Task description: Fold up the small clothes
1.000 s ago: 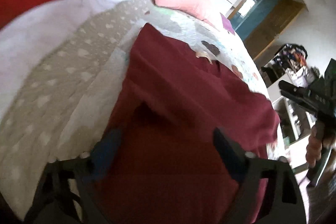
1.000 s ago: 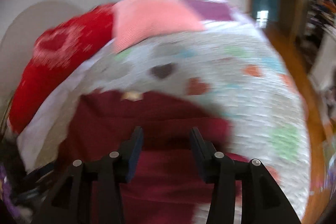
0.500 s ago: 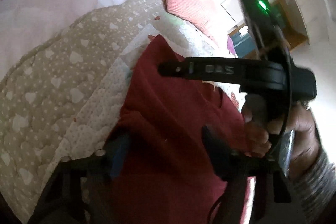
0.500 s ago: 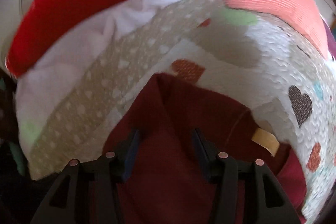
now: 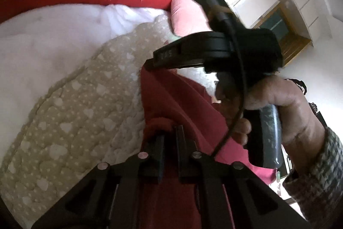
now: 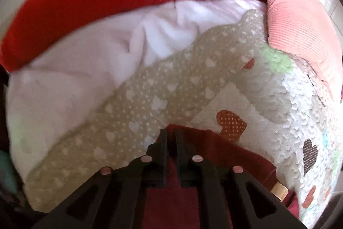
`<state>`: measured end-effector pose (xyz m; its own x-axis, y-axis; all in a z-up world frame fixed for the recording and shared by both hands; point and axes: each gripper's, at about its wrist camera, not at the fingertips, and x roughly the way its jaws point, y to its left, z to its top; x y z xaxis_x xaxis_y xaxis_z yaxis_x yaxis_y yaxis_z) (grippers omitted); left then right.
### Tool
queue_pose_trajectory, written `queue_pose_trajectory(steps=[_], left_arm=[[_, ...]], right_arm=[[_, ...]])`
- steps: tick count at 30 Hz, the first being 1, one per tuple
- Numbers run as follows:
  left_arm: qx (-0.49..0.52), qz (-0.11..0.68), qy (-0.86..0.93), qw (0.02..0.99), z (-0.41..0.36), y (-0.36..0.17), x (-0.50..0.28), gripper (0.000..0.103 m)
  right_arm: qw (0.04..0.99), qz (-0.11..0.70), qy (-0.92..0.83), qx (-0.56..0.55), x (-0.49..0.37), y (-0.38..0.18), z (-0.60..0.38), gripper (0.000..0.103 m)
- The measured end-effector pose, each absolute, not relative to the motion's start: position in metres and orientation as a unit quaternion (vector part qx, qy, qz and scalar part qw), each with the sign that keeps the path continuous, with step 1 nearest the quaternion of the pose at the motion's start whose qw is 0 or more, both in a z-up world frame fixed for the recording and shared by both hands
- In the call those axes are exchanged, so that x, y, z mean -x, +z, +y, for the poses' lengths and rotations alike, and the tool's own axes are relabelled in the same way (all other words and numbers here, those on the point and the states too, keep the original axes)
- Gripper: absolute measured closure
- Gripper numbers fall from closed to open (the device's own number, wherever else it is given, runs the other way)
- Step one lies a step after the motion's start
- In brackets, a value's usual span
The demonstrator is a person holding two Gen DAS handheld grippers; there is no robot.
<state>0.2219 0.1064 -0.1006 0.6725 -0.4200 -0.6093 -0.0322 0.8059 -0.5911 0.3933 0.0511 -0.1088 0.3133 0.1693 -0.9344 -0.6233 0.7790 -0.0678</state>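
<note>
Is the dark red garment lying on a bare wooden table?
No, the dark red garment lies on a quilted bedspread with heart patches, beside a beige heart-print quilt.

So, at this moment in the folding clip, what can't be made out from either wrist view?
- Dark red garment: its type and full outline; the left gripper covers the near part, the right gripper and hand the far side.
- Right wrist view: the garment's near half is hidden under the gripper; its jaws are closing on the edge.
- Tan tag: too small to read.
</note>
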Motion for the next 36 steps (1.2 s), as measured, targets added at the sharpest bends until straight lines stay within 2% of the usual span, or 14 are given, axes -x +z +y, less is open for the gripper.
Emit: queue_pose_trajectory(steps=[1, 2, 4, 8, 12, 17, 20, 22, 23, 24, 26, 30, 34, 36], left_arm=[[0.290, 0.390, -0.115, 0.867, 0.107, -0.101, -0.222, 0.094], [0.286, 0.390, -0.115, 0.868, 0.108, -0.100, -0.222, 0.093], [0.276, 0.387, -0.116, 0.872, 0.108, -0.098, -0.219, 0.090], [0.269, 0.388, -0.115, 0.874, 0.105, -0.097, -0.220, 0.086], [0.273, 0.389, -0.117, 0.872, 0.106, -0.096, -0.219, 0.083], [0.271, 0.390, -0.113, 0.873, 0.106, -0.098, -0.218, 0.078], [0.271, 0.389, -0.112, 0.873, 0.104, -0.097, -0.215, 0.078], [0.271, 0.387, -0.112, 0.874, 0.106, -0.098, -0.216, 0.078], [0.271, 0.387, -0.113, 0.874, 0.107, -0.098, -0.215, 0.078], [0.270, 0.386, -0.113, 0.875, 0.107, -0.098, -0.215, 0.078], [0.269, 0.388, -0.114, 0.874, 0.107, -0.098, -0.216, 0.078], [0.264, 0.388, -0.124, 0.874, 0.103, -0.096, -0.218, 0.078], [0.244, 0.391, -0.129, 0.878, 0.097, -0.095, -0.218, 0.075], [0.241, 0.393, -0.130, 0.878, 0.097, -0.096, -0.219, 0.074]], right_arm=[[0.786, 0.524, 0.254, 0.209, -0.391, -0.105, 0.047, 0.086], [0.793, 0.517, 0.253, 0.198, -0.387, -0.096, 0.038, 0.074], [0.824, 0.487, 0.232, 0.175, -0.378, -0.069, 0.009, 0.058], [0.871, 0.451, 0.148, 0.121, -0.353, -0.017, -0.082, 0.057], [0.895, 0.439, 0.036, 0.065, -0.312, 0.007, -0.193, 0.056], [0.880, 0.471, -0.049, -0.026, -0.253, -0.021, -0.298, 0.051], [0.870, 0.483, -0.080, -0.055, -0.233, -0.051, -0.319, 0.047], [0.864, 0.494, -0.079, -0.062, -0.227, -0.068, -0.322, 0.049], [0.862, 0.499, -0.074, -0.054, -0.227, -0.073, -0.317, 0.082], [0.859, 0.506, -0.071, -0.034, -0.228, -0.075, -0.311, 0.098], [0.869, 0.488, -0.075, 0.024, -0.232, -0.064, -0.297, 0.097], [0.893, 0.440, -0.099, -0.004, -0.244, -0.038, -0.311, 0.097], [0.857, 0.494, -0.141, 0.039, -0.264, -0.079, -0.312, 0.090], [0.861, 0.485, -0.148, 0.038, -0.257, -0.085, -0.308, 0.089]])
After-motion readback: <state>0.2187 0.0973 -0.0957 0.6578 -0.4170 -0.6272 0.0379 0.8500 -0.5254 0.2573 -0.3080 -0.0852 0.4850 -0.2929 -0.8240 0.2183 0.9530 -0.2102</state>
